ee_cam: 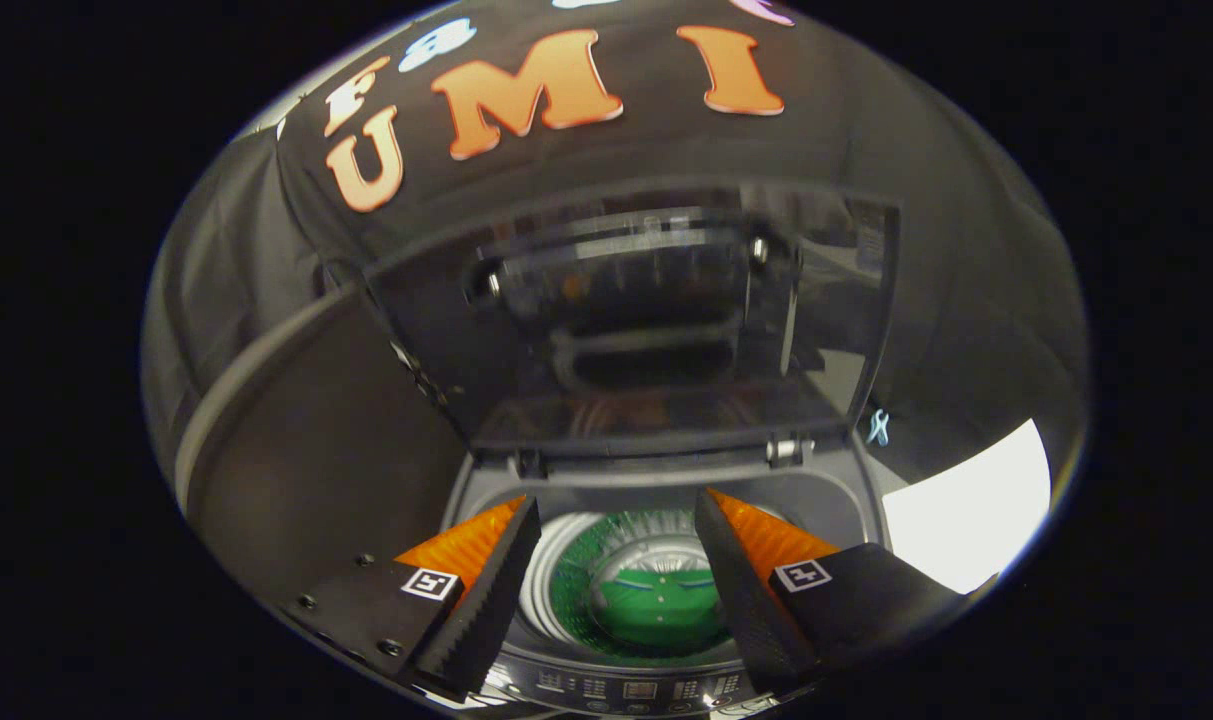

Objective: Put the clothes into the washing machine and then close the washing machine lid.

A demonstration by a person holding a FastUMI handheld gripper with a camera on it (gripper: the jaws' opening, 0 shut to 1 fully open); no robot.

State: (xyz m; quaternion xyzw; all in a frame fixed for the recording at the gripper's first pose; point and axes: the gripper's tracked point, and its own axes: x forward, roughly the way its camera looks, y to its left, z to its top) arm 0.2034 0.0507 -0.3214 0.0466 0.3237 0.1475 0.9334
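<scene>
A grey top-loading washing machine stands below me with its dark see-through lid raised upright on its rear hinges. A green garment with a blue-and-white stripe lies down inside the drum, seen between my fingers. My gripper hovers above the drum opening, open, with nothing between its fingers. The machine's control panel shows just beneath the fingers.
The booth's black cloth wall hangs behind the raised lid. A dark panel stands to the left of the machine. A bright white surface lies to the machine's right.
</scene>
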